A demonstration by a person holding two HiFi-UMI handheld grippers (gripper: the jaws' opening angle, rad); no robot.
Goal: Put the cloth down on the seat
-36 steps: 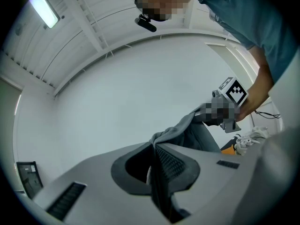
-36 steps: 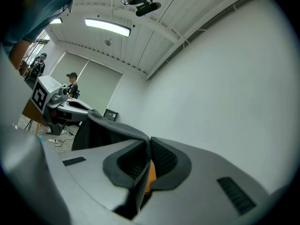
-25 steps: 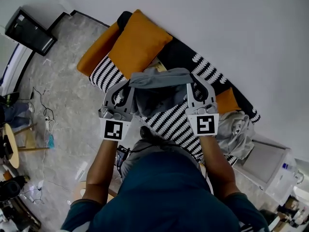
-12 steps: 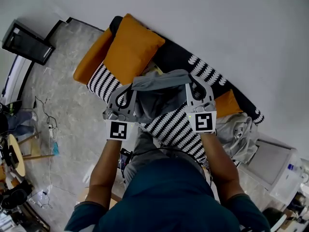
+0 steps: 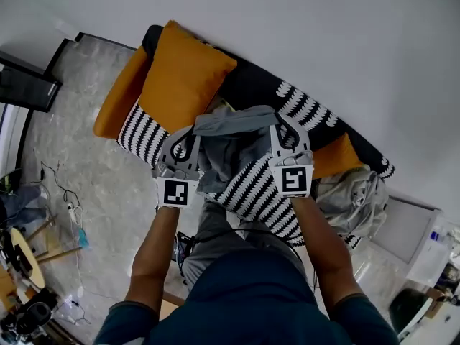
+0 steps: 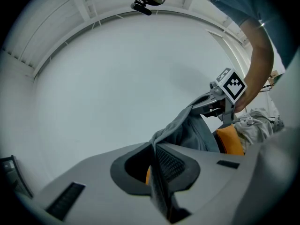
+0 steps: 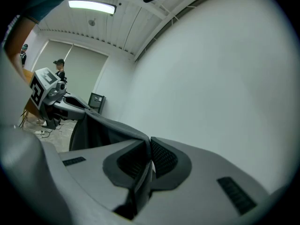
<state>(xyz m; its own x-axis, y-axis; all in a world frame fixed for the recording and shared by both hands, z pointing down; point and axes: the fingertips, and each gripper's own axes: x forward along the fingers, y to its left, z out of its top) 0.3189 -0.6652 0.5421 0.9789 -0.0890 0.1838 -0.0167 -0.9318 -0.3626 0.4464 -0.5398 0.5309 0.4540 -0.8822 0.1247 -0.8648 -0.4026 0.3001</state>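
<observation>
Cloth [image 5: 233, 142] hangs at centre of head view, stretched betw. left gripper [image 5: 195, 131] & right gripper [image 5: 279, 126], above striped seat [image 5: 255, 187]. Both grippers' jaws are pressed together on cloth's top corners. Cloth's lower edge is hidden behind the grippers; if it touches seat, cannot tell. Orange cushion [image 5: 183, 77] upper left.

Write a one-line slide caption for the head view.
Left gripper and right gripper hold a grey fabric cloth stretched over the black-and-white patterned sofa seat.

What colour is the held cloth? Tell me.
Grey; the cloth shows best in the head view.
</observation>
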